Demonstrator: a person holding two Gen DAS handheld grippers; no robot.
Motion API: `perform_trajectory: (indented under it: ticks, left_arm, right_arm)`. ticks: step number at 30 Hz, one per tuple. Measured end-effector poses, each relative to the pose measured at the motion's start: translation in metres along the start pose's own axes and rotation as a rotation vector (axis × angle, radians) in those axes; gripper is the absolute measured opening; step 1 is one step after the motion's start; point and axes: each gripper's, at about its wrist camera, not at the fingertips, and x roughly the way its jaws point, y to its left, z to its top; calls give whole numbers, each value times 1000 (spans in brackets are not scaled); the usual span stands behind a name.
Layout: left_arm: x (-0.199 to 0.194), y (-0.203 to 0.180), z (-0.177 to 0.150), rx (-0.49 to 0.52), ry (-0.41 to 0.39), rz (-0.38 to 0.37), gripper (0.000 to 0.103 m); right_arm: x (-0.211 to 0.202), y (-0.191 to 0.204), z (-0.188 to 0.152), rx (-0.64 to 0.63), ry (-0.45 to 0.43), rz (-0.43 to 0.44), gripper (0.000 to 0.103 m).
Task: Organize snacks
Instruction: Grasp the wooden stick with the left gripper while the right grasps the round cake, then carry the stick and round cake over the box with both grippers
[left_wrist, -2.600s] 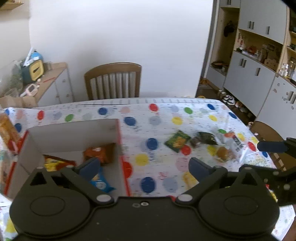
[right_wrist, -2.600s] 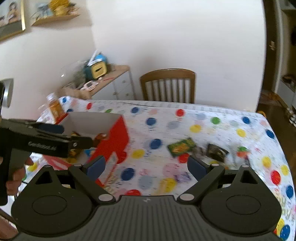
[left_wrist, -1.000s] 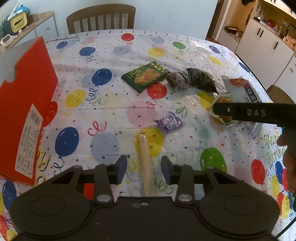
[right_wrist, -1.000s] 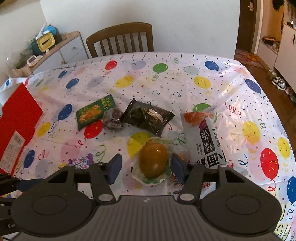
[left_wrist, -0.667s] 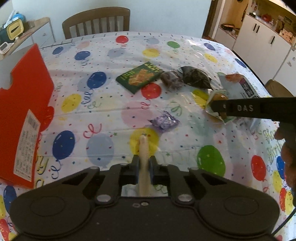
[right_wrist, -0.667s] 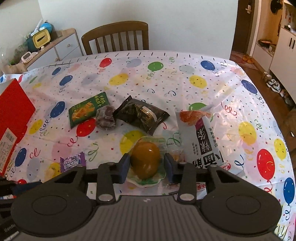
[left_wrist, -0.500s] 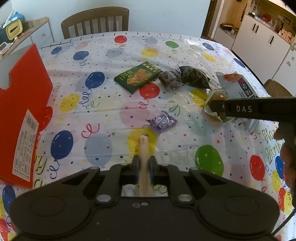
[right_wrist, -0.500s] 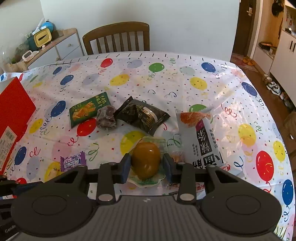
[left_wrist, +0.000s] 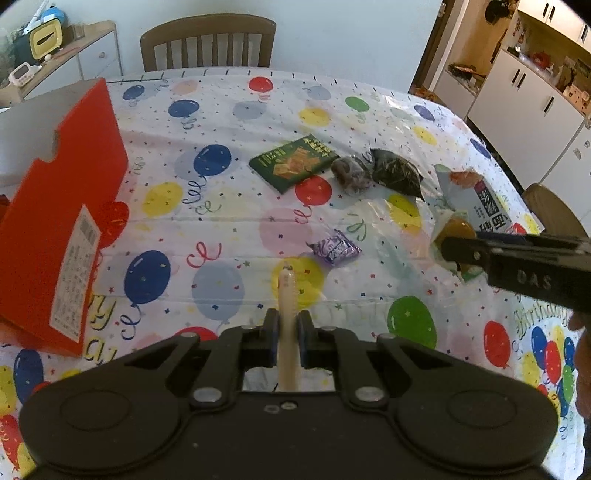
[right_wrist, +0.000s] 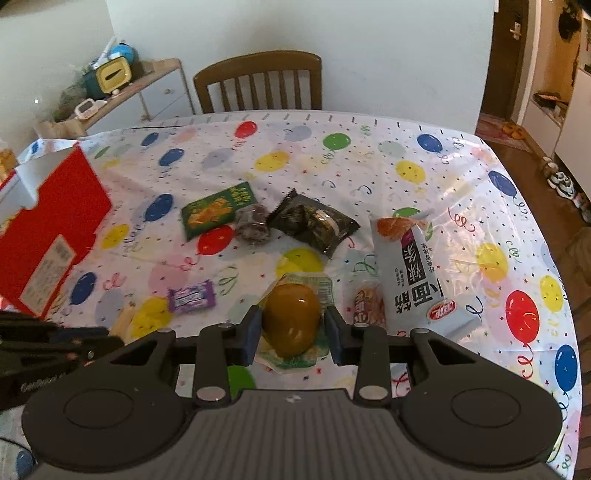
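While its two blue-padded fingers press in from either side, the left gripper (left_wrist: 284, 334) pinches a thin cream-coloured snack stick (left_wrist: 286, 295) that points forward over a yellow balloon on the balloon-print tablecloth (left_wrist: 229, 206). Just beyond the stick's tip lies a small purple candy wrapper (left_wrist: 334, 249). To the left stands the red snack box (left_wrist: 62, 206), tilted, with a white label on its side. Farther out on the cloth sit a green cracker packet (left_wrist: 293, 162), a round dark sweet in clear wrap (left_wrist: 349, 171) and a black snack pouch (left_wrist: 397, 171), the sweet touching the pouch.

The right gripper (right_wrist: 291, 328) is closed on a brown egg in a clear pack (right_wrist: 291, 319), its pads touching the egg's two sides. Just to the right lie a small orange snack pack (right_wrist: 367, 301) and, touching it, a large white noodle-snack bag (right_wrist: 415, 273). In the right wrist view the purple wrapper rests to the left of the egg, and the green packet, the sweet and the black pouch lie in a row beyond it. A wooden chair (right_wrist: 258, 83) stands at the far edge of the table.
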Motion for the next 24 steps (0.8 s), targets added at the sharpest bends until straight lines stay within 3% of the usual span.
perform_trajectory:
  ticks: [13, 24]
  left_arm:
    - [-51, 17, 11, -16, -76, -21, 7]
    - [-95, 54, 24, -17, -142, -13, 7]
  right_arm:
    - [-58, 40, 7, -54, -53, 84, 36]
    - [-95, 103, 25, -165, -120, 159, 36]
